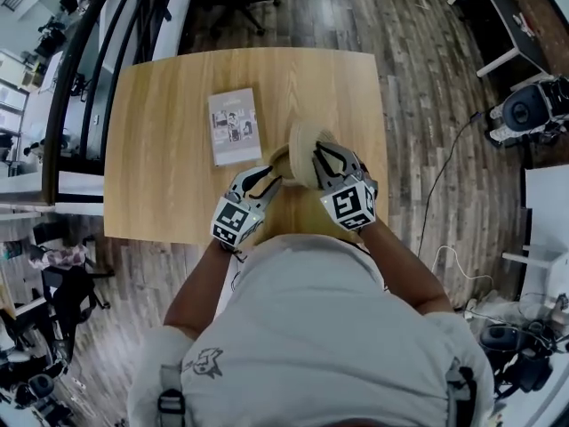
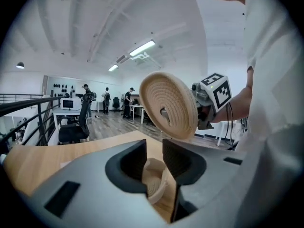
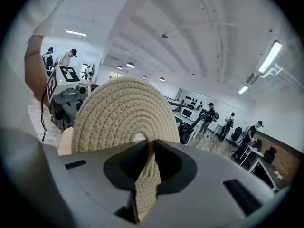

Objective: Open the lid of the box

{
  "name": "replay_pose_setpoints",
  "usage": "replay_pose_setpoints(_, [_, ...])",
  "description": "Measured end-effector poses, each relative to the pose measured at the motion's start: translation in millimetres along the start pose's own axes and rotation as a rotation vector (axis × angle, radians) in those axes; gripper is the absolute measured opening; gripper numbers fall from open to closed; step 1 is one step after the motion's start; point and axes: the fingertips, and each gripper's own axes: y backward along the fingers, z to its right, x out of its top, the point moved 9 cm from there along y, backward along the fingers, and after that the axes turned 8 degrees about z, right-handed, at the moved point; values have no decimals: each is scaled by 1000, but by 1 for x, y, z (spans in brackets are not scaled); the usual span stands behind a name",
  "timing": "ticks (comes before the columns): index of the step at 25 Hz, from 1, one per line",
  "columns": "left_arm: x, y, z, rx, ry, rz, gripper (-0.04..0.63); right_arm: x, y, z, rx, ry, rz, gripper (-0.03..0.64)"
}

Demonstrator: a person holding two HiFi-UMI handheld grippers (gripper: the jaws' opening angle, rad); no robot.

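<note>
A round woven lid (image 1: 302,154) stands on edge above the table, and my right gripper (image 1: 322,163) is shut on its rim. In the right gripper view the lid (image 3: 123,113) rises between the jaws of the right gripper (image 3: 149,148). The woven box (image 1: 298,210) sits low on the table between both grippers, mostly hidden. My left gripper (image 1: 271,174) is shut on the box's rim (image 2: 154,182), which lies between its jaws (image 2: 154,158). The left gripper view shows the lid's underside (image 2: 168,103) lifted clear of the box.
A grey booklet (image 1: 235,126) lies flat on the wooden table (image 1: 160,149), to the left of the box. The table's near edge runs just under the grippers. Office chairs, desks and several people stand far off in the room.
</note>
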Motion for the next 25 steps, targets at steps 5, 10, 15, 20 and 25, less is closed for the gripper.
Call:
replay_pose_setpoints(5, [27, 11, 15, 43, 32, 82, 6, 9, 25, 5, -9, -55, 43, 52])
replay_pose_setpoints(10, [43, 7, 30, 72, 33, 117, 5, 11, 42, 9, 3, -98, 77, 52])
replay_pose_setpoints(15, [55, 6, 50, 121, 23, 135, 5, 14, 62, 17, 26, -117, 127, 52])
replay_pose_setpoints(20, [74, 2, 90, 190, -1, 147, 5, 10, 92, 31, 81, -123, 181, 54])
replay_pose_setpoints(25, [77, -1, 145, 266, 5, 150, 5, 0, 133, 35, 144, -122, 232, 54])
